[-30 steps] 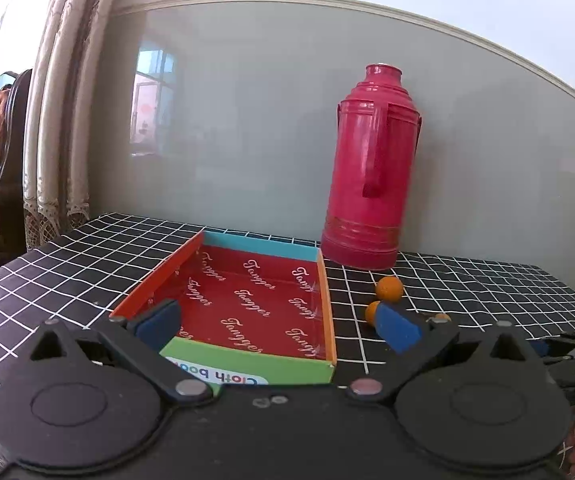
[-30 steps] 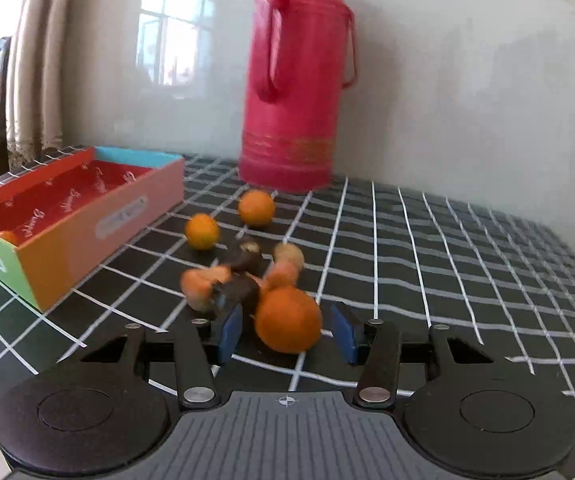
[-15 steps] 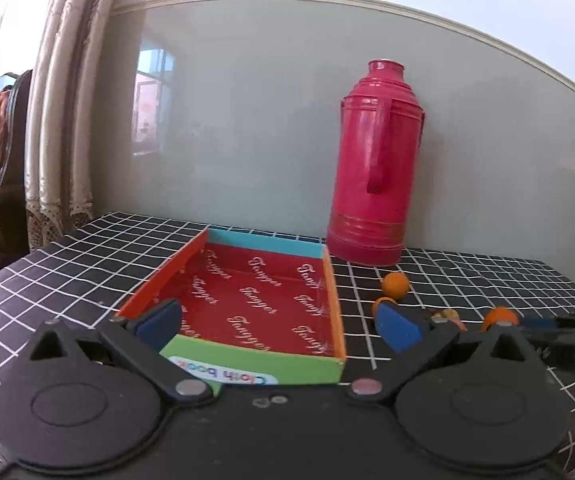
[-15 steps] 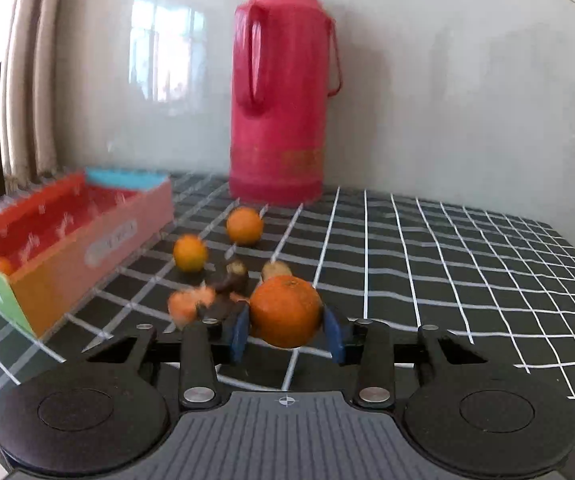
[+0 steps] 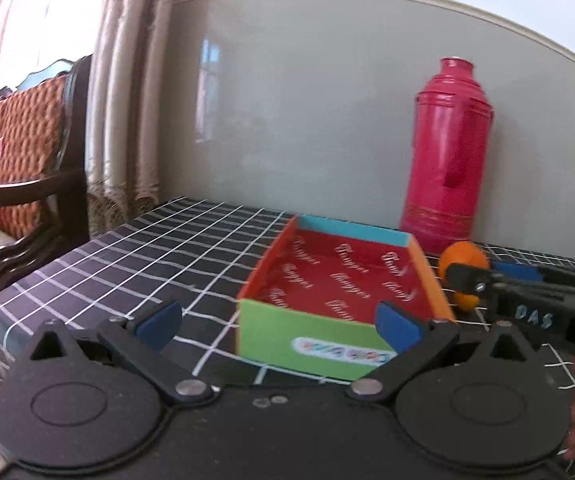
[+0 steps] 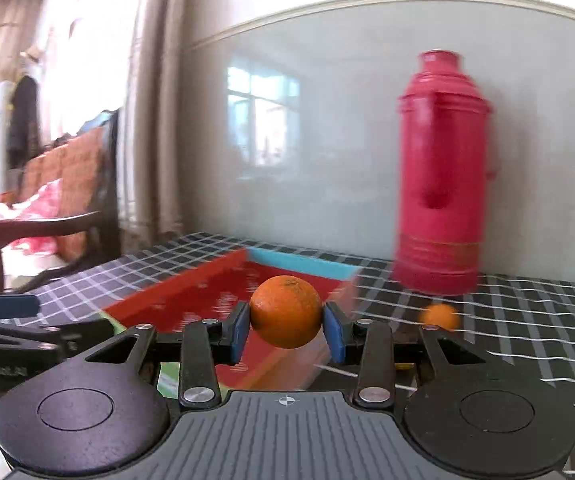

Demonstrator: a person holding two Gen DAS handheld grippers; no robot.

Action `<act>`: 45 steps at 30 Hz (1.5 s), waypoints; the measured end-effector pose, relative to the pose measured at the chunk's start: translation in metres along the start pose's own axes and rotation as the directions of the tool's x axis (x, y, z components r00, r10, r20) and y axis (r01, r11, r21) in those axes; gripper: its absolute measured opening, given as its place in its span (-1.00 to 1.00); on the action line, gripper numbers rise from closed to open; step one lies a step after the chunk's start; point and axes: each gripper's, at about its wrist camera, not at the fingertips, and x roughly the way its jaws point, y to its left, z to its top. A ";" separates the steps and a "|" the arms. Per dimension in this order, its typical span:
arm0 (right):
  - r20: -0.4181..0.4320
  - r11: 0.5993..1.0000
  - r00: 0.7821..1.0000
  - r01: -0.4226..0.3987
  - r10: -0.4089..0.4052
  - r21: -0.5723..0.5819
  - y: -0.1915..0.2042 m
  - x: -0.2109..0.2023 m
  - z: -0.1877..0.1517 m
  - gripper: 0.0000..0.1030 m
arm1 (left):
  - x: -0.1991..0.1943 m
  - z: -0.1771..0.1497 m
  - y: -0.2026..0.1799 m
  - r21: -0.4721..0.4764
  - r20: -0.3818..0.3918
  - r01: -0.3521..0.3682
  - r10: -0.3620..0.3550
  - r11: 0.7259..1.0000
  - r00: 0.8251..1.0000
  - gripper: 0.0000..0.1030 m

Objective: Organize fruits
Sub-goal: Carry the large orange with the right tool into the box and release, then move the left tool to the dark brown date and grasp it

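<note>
1. Nearest in, an orange [image 6: 286,311] is clamped between the blue pads of the right gripper [image 6: 286,333], lifted off the table and held roughly over the near edge of the box [image 6: 191,300].
2. The left gripper [image 5: 277,322] is spread wide with nothing in it, parked just in front of the box's green end wall.
3. In the left wrist view the box interior, as far as it can be seen, looks bare red lining, so pretty much nothing seems to have been sorted yet. The near corners are hidden, though.
4. Further back, one smaller orange fruit [image 6: 439,316] is left on the checked tablecloth [image 6: 527,320], blurred, near the base of the red thermos [image 6: 441,176].
5. So it's judged to be early days: one fruit is about to be dropped in, and at least one more is left to be fetched. Others may be hidden from view.
</note>
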 end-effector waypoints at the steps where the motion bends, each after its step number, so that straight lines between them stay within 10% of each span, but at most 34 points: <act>1: -0.014 1.000 1.000 0.001 -0.001 -0.013 0.007 0.006 -0.001 -0.12 | 0.001 0.000 0.003 -0.005 -0.003 -0.007 0.007 1.000 1.000 0.88; 3: 0.014 1.000 1.000 0.025 -0.025 -0.011 0.011 0.006 -0.002 0.60 | 0.001 0.001 0.008 -0.013 -0.007 -0.015 0.015 1.000 1.000 0.88; 4: 0.033 1.000 0.999 0.018 -0.019 0.008 0.008 0.002 -0.001 0.63 | 0.001 0.000 0.010 -0.016 -0.009 -0.021 0.021 1.000 1.000 0.88; 17: 0.005 0.986 0.988 0.155 -0.155 0.061 -0.034 -0.027 -0.004 0.63 | 0.000 0.001 -0.022 0.011 0.000 0.040 -0.040 0.999 0.999 0.88; 20: 0.019 0.978 0.979 0.199 -0.201 0.066 -0.047 -0.041 -0.005 0.98 | -0.001 0.000 -0.038 0.037 0.008 0.061 -0.061 0.997 0.998 0.88; 45: -0.088 0.862 0.879 0.477 -0.469 0.172 -0.160 -0.122 -0.026 1.00 | 0.004 -0.022 -0.166 0.173 -0.038 0.270 -0.268 0.947 0.963 0.82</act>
